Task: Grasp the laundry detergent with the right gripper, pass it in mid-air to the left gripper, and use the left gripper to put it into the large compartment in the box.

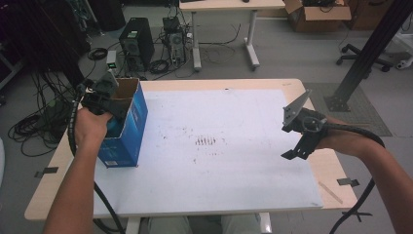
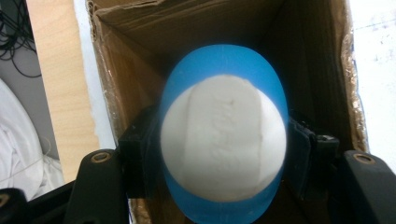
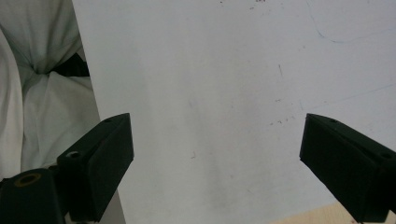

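Note:
A blue box (image 1: 130,127) with an open cardboard top stands at the left edge of the white board (image 1: 219,146). My left gripper (image 1: 113,108) reaches into its opening. In the left gripper view, my left gripper (image 2: 223,149) is shut on a round blue-and-white object (image 2: 223,135), its pads pressing both sides, with the box's brown inner walls (image 2: 140,42) around it. My right gripper (image 1: 289,141) hovers over the board's right side. Its jaws (image 3: 217,158) stand wide open over the white board (image 3: 210,70) with nothing between them.
The wooden table (image 1: 336,180) juts out past the board on the right and bears strips of tape (image 1: 348,182). On the floor behind are a computer tower (image 1: 136,44), cables, another table (image 1: 229,6) and a black post (image 1: 370,48). White cloth (image 3: 42,93) lies beyond the board's edge.

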